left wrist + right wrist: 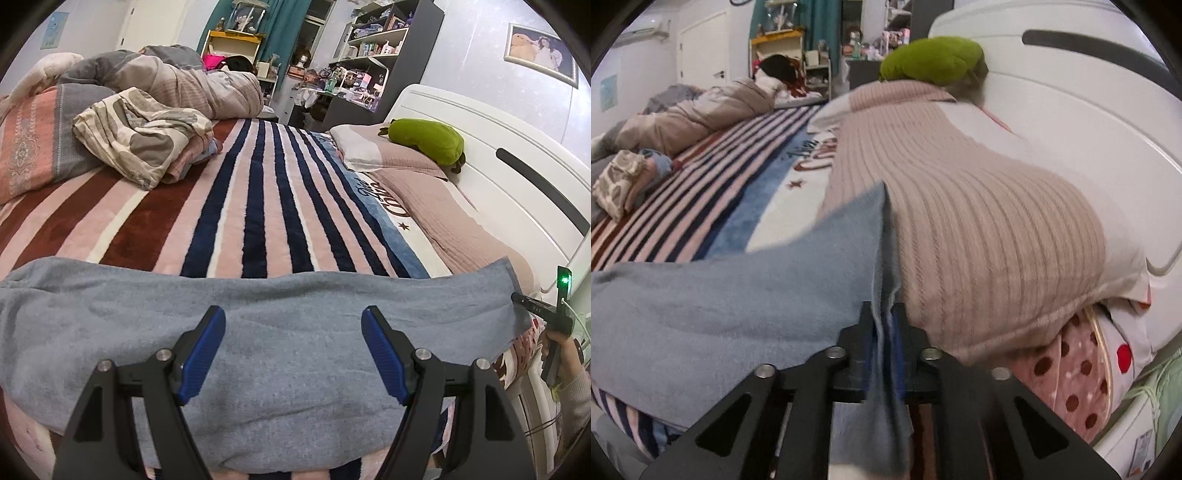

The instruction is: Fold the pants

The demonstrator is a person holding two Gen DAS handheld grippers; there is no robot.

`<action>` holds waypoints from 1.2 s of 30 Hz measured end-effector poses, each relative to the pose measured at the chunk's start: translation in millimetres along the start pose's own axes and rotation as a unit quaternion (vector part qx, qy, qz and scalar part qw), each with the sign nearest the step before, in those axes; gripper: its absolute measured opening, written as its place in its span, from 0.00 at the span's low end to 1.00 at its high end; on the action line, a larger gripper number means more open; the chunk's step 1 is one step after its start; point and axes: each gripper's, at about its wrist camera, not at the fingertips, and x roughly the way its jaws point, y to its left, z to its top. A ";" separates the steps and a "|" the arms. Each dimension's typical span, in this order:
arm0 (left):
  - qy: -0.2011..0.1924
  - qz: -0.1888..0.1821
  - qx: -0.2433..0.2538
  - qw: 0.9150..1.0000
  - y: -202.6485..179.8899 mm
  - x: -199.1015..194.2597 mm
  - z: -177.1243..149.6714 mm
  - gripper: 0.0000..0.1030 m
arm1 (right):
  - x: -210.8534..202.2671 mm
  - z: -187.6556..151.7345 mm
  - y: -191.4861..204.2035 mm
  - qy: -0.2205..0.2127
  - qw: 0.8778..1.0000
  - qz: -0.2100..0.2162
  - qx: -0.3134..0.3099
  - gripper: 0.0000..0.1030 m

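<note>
Pants: the grey-blue pants lay spread across the near edge of the bed, on the striped blanket, one end reaching toward the headboard side.
Left gripper: your left gripper hovered over the middle of the pants with its blue-padded fingers spread wide apart, nothing between them.
Right gripper: your right gripper had its fingers clenched on the pants' edge at the headboard end; the cloth ran up between the pads.
Right hand: in the left wrist view your sleeved hand held that gripper at the far right edge.
In the way: the pink ribbed pillow bulged just beside the gripped edge, touching or nearly touching the cloth there.
Beyond it: the white headboard stood behind the pillow, with a green plush toy on top of the further pillow.
Other side: a crumpled patterned garment and a heaped quilt lay well apart from the pants.
Under the pillow: a pink dotted cover showed at the mattress corner.
</note>
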 end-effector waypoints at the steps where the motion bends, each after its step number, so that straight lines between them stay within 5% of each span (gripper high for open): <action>1: 0.001 0.001 0.002 1.000 -0.8 0.5 -0.3 0.71 | -0.9 -1.3 -3.7 -0.003 1.000 -0.005 0.009 0.29; 2: 0.002 0.001 0.002 1.000 -1.4 0.7 -0.5 0.71 | -2.4 -2.9 -8.8 -0.007 1.000 -0.008 0.018 0.41; 5: 0.001 -0.002 -0.003 1.000 -1.0 0.8 -0.9 0.71 | -9.0 -10.5 -29.8 -0.008 0.998 0.000 0.054 0.44; 8: 0.003 -0.006 -0.009 1.000 -1.0 1.4 -2.7 0.71 | -7.0 -19.9 -45.6 0.011 0.994 0.066 0.084 0.63; 14: 0.007 -0.013 -0.006 1.000 -7.4 2.6 -3.9 0.71 | 21.7 -43.2 -45.8 0.068 0.978 0.167 0.108 0.64; 16: 0.007 -0.014 -0.004 1.000 -9.5 2.5 -3.9 0.71 | 33.2 -51.9 -39.2 0.090 0.969 0.197 0.115 0.60; 18: 0.007 -0.014 -0.004 1.000 -10.0 2.1 -3.8 0.71 | 34.3 -55.0 -33.6 0.085 0.971 0.195 0.110 0.25; 20: 0.007 -0.013 -0.006 1.000 -10.0 1.3 -4.1 0.71 | 31.3 -55.6 -27.3 0.085 0.965 0.220 0.111 0.05; 24: 0.002 -0.017 -0.012 1.000 -6.8 -2.8 -4.8 0.71 | 7.9 -49.1 -8.2 0.058 0.978 0.184 0.077 0.04; 36: -0.035 0.007 -0.039 0.999 34.2 -41.2 -14.6 0.71 | -52.0 -7.7 49.3 -0.007 0.979 0.202 0.034 0.04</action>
